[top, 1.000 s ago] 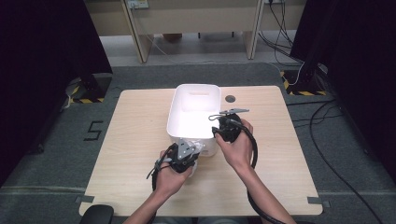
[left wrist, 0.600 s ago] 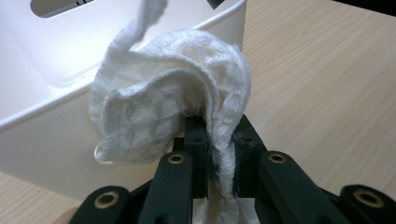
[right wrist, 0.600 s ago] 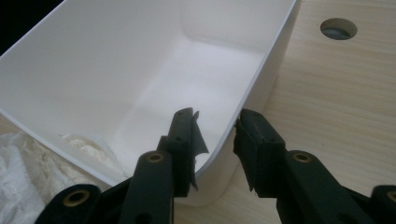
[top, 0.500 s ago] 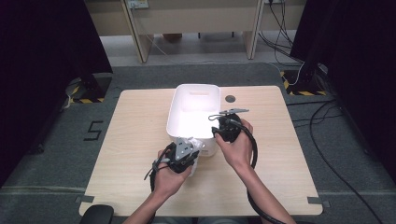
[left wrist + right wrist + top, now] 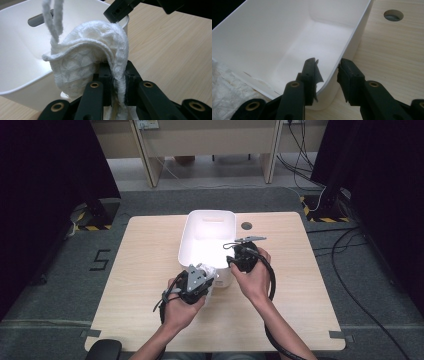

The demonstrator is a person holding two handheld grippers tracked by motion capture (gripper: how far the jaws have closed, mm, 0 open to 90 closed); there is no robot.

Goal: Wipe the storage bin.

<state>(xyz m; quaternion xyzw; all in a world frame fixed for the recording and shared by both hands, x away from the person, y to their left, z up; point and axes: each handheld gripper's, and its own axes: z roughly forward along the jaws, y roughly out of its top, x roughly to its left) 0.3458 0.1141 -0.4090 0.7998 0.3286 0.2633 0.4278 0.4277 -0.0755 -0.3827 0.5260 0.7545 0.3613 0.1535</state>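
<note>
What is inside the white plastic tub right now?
The white plastic tub shows bare inner walls and floor. The white knitted cloth in the left gripper hides its near-left corner.

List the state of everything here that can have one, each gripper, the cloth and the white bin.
Left gripper: shut on the white cloth.
White cloth: bunched, held at the bin's near rim.
White bin: upright on the table, inside bare where it shows.
Right gripper: straddling the bin's wall, one jaw inside, one outside; grip unclear.
</note>
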